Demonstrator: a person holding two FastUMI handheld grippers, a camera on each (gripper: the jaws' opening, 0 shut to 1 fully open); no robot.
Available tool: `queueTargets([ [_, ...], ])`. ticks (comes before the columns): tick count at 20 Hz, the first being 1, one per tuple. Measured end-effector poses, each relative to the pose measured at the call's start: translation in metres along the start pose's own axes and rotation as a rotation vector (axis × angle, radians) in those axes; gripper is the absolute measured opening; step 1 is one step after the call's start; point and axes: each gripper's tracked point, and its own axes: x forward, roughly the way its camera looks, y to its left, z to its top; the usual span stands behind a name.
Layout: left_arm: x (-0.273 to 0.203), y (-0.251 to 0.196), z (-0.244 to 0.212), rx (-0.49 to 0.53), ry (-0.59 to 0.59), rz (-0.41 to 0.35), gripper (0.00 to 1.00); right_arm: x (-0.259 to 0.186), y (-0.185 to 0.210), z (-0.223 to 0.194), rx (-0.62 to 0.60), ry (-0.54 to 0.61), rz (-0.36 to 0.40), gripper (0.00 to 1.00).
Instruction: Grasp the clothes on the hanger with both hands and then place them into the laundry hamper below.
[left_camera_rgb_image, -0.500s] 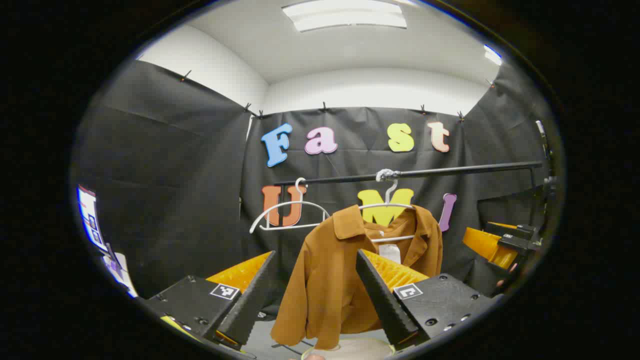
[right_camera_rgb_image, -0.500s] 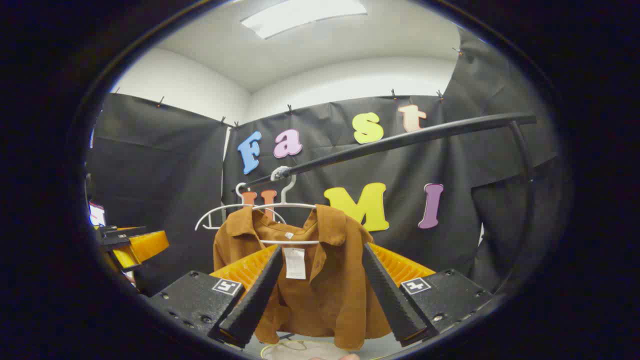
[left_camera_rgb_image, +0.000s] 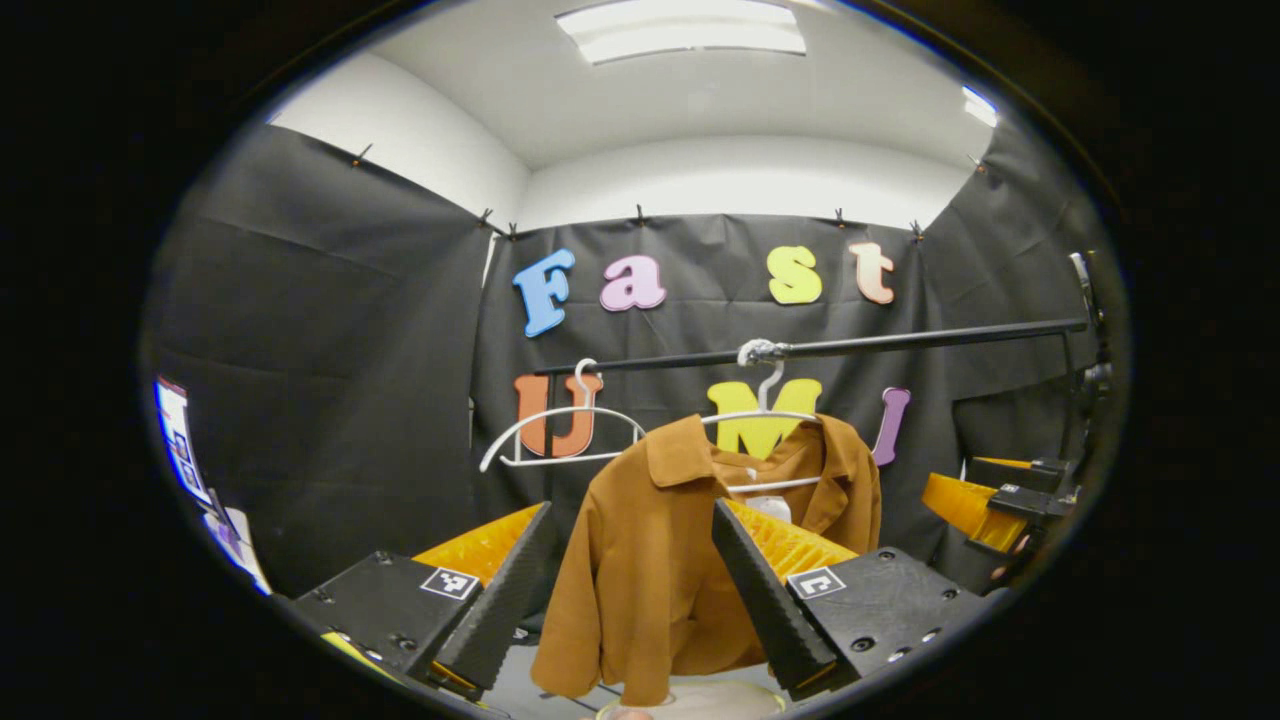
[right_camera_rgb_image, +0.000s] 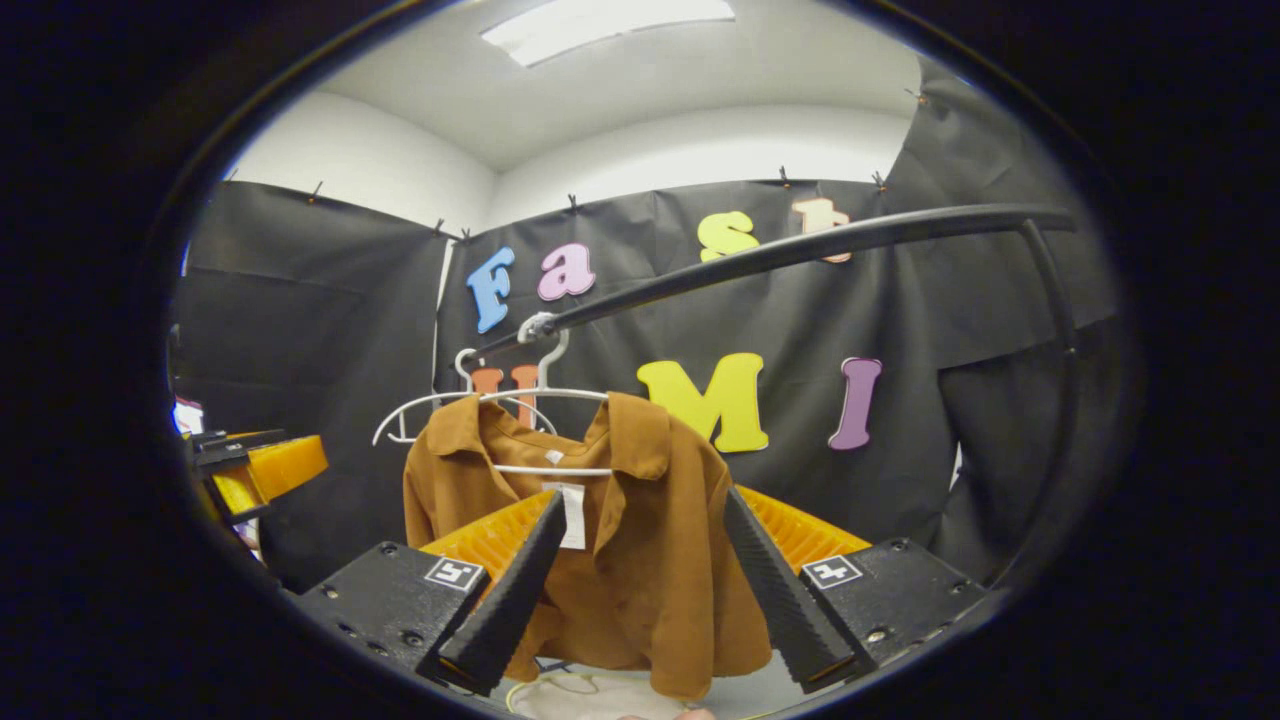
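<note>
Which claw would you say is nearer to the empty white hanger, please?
Left. The left claw faces the brown shirt beside the empty hanger; the right claw sits toward the shirt's far side.

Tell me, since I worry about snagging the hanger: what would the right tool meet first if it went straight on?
Most likely the brown shirt, around its front below the collar; the right tool is open and aimed there. Depth unclear.

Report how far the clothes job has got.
Nothing is done yet: the brown shirt hangs on its white hanger from the rail. Left gripper and right gripper are open, facing it. Grasping and dropping into the hamper remain.
</note>
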Motion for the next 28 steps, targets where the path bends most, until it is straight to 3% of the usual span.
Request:
queueTargets([
  [10,0.023,-0.024,-0.026,-0.019,0.074,-0.039,1.0,0.019,-0.011,-0.02,0.026,0.047,-0.015,1.0],
  [15,0.041,-0.038,-0.04,-0.047,0.115,-0.08,0.92,0.039,-0.012,-0.041,0.066,0.097,-0.021,1.0],
  [17,0.049,-0.046,-0.045,-0.06,0.127,-0.103,1.0,0.048,-0.012,-0.048,0.086,0.117,-0.017,1.0],
  [22,0.082,-0.057,-0.06,-0.094,0.163,-0.129,0.97,0.074,0.001,-0.059,0.171,0.147,0.024,1.0],
  [28,0.115,-0.061,-0.069,-0.163,0.202,-0.135,1.0,0.11,0.011,-0.066,0.274,0.182,0.057,1.0],
])
